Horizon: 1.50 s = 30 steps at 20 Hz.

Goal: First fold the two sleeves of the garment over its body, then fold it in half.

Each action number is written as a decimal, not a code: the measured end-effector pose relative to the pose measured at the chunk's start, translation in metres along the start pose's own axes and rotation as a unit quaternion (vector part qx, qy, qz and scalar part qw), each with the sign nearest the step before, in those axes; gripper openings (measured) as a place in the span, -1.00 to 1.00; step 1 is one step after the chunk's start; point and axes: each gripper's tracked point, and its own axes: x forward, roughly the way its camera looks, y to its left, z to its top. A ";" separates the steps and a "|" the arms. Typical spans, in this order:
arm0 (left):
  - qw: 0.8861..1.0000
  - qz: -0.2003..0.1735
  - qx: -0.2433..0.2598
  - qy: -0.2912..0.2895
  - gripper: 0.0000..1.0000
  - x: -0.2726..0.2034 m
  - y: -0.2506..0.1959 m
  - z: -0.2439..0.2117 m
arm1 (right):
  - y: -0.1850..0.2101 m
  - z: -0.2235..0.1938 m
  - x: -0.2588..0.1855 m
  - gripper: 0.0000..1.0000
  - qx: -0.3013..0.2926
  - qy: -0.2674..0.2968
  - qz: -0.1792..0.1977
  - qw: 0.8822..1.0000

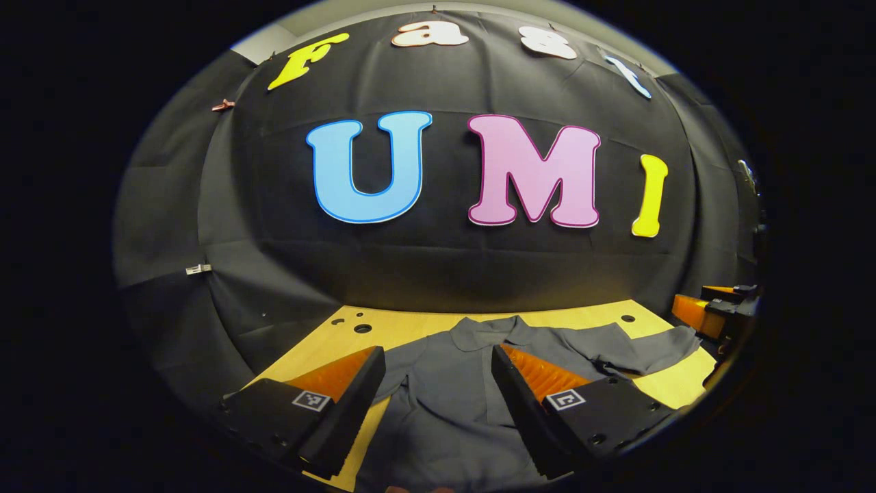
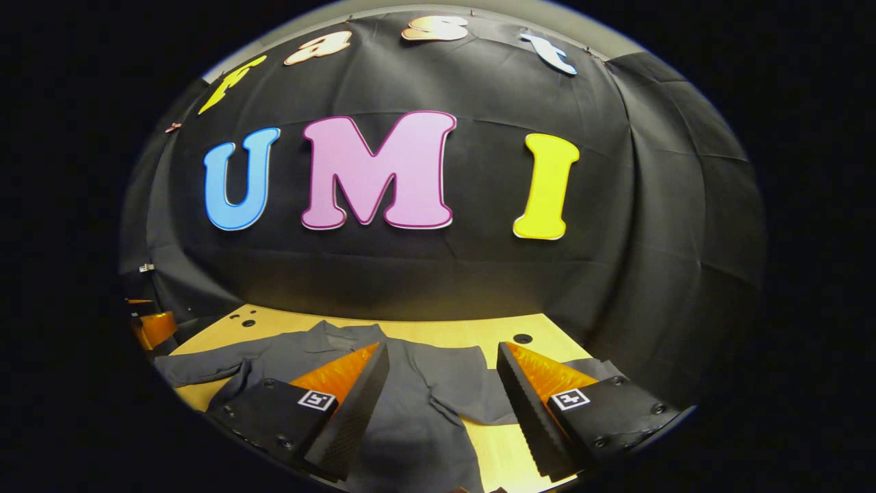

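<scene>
Left gripper view, left gripper (image 1: 438, 373): its two fingers stand wide apart and grip nothing, poised above the cloth.
Left gripper view, garment (image 1: 452, 404): a grey collared shirt lies flat on the yellow wooden table (image 1: 404, 325), collar toward the booth wall, body running between the fingers.
Left gripper view, sleeve (image 1: 643, 346): spread out sideways toward the right edge, not folded over the body.
Left gripper view, other gripper (image 1: 715, 311): partly seen at the far right rim, just beside the sleeve's end; whether it is open cannot be told here.
Right gripper view, right gripper (image 2: 443, 376): fingers spread wide, clasping nothing.
Right gripper view, garment (image 2: 410, 411): lies on the table (image 2: 479, 332), its body under the gap between the fingers.
Right gripper view, sleeves: one sleeve (image 2: 205, 366) reaches out to the left, the other sleeve (image 2: 479, 394) lies toward the right finger.
</scene>
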 end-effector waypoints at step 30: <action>0.995 -0.038 0.051 0.081 0.96 0.029 -0.063 -0.039 | -0.307 -0.172 0.134 0.96 0.101 0.218 -0.239 0.941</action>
